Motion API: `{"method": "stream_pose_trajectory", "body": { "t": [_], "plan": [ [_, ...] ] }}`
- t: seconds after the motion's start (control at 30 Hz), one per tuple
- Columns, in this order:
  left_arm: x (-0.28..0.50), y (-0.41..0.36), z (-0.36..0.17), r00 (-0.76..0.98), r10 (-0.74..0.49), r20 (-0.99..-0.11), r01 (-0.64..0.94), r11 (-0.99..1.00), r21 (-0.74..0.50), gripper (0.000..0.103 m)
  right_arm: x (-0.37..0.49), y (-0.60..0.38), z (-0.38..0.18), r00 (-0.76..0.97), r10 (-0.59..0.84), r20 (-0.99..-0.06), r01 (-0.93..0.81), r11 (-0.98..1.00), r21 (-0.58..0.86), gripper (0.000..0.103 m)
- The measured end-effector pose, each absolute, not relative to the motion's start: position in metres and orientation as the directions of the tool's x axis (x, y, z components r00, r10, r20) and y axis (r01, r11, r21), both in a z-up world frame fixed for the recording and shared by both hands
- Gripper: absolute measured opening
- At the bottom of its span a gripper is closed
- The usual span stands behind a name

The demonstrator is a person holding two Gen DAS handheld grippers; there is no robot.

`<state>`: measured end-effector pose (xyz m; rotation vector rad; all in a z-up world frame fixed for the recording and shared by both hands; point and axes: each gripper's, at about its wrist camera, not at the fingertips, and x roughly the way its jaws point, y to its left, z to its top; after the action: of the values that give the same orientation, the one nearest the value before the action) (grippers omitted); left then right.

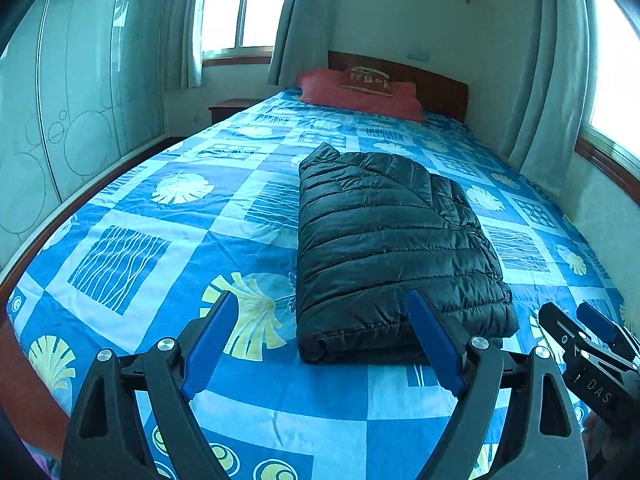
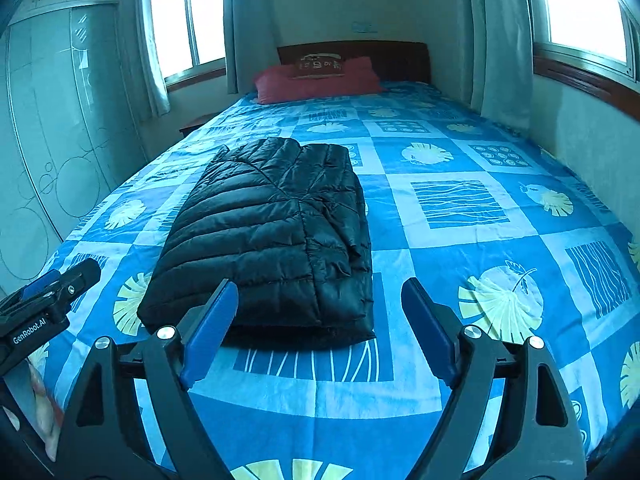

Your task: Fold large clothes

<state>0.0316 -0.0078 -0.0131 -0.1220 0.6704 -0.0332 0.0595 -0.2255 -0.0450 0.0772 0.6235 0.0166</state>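
A black quilted puffer jacket (image 1: 384, 248) lies folded into a compact rectangle on the blue patterned bed cover (image 1: 160, 208); it also shows in the right wrist view (image 2: 272, 236). My left gripper (image 1: 324, 304) is open and empty, hovering just short of the jacket's near edge. My right gripper (image 2: 320, 292) is open and empty, also just short of that near edge, to the right of the left one. The right gripper shows at the left wrist view's right edge (image 1: 576, 320), and the left gripper shows at the right wrist view's left edge (image 2: 60, 284).
A red pillow (image 1: 360, 94) lies against the wooden headboard (image 1: 436, 84) at the far end. A glass-door wardrobe (image 1: 80, 92) stands along the left of the bed. Curtained windows (image 2: 580, 4) are on the far and right walls. A small nightstand (image 1: 230, 108) sits far left.
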Motion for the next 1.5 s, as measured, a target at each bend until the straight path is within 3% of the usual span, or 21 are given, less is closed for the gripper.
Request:
{"method": "stream_pose_trajectory", "body": {
  "t": [1.5],
  "plan": [
    [0.019,-0.012,-0.004,0.792,-0.009,-0.61,-0.051,0.995,-0.081,0.085,0.053,-0.21,-0.045,0.815,0.057,-0.576,-0.029,0.998,0.057,0.084]
  ]
}}
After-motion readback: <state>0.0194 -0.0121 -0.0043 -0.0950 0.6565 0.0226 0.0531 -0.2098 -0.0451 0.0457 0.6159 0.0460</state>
